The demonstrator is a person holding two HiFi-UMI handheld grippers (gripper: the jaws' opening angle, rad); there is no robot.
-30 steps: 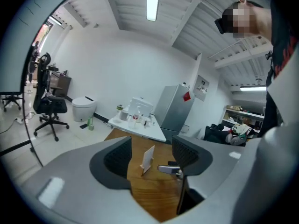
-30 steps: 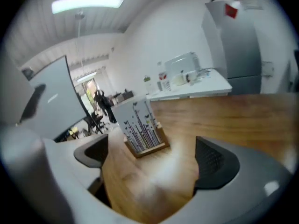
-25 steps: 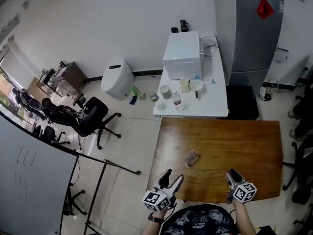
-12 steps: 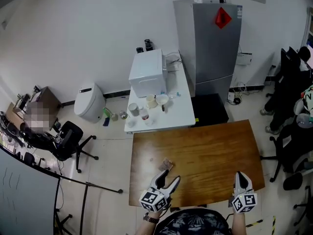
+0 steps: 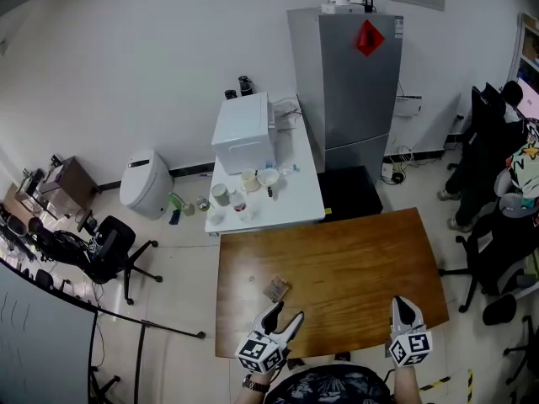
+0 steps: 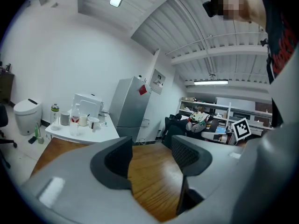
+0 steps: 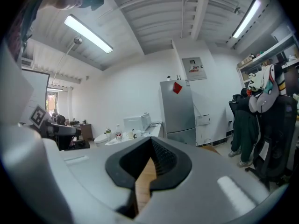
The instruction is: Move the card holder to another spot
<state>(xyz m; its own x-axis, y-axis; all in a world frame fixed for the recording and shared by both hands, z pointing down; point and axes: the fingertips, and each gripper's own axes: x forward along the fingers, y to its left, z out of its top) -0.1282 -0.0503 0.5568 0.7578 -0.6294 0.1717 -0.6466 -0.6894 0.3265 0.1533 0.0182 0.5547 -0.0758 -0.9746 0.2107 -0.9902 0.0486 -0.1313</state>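
Observation:
The card holder (image 5: 275, 289), a small brown flat case, lies on the wooden table (image 5: 354, 259) near its left front part. My left gripper (image 5: 283, 320) hangs just in front of it, a short way nearer to me, with its jaws open and nothing between them (image 6: 150, 155). My right gripper (image 5: 404, 310) is over the table's front right edge, far from the card holder, its jaws shut with nothing in them (image 7: 152, 164). Neither gripper view shows the card holder.
Behind the wooden table stands a white table (image 5: 299, 200) with a white box appliance (image 5: 244, 130), cups and a bottle. A grey fridge (image 5: 354, 82) stands beyond. Office chairs (image 5: 109, 247) stand at the left and at the right (image 5: 497, 242).
The head view has swung, so the table now sits more to the right and lower. My right gripper's jaws have come together. Both grippers stay at the table's front edge.

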